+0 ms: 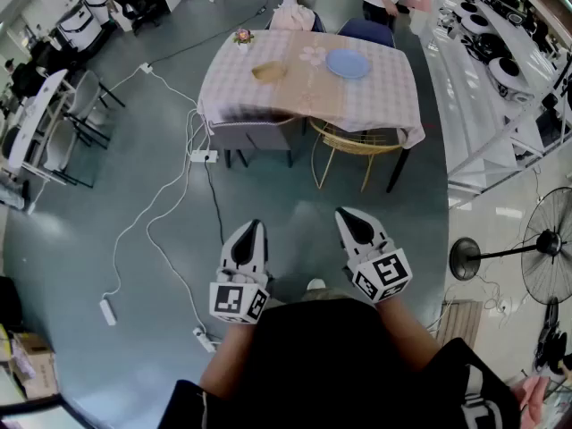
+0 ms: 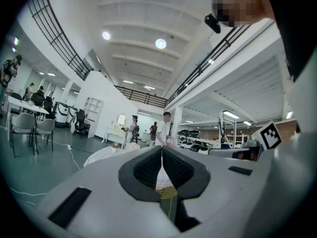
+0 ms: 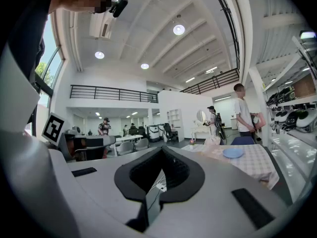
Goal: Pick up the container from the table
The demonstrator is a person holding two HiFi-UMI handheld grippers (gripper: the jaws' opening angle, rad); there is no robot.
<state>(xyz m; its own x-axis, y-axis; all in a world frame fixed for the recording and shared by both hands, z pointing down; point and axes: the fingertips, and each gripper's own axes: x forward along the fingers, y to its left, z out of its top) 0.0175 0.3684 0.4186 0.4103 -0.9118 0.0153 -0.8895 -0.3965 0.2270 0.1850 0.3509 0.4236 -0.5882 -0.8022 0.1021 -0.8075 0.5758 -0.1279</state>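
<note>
Low in the frame, the left gripper (image 1: 254, 229) and right gripper (image 1: 350, 216) are both closed and empty, probably carried level for the approach, since the container (image 1: 266, 71) sits well ahead on the desk (image 1: 384, 105), upper centre.

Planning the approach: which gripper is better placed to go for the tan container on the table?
Left, probably. The tan container sits on the left half of the table, roughly ahead of the left gripper; the right gripper lines up with the blue plate. Both are shut and far off.
</note>
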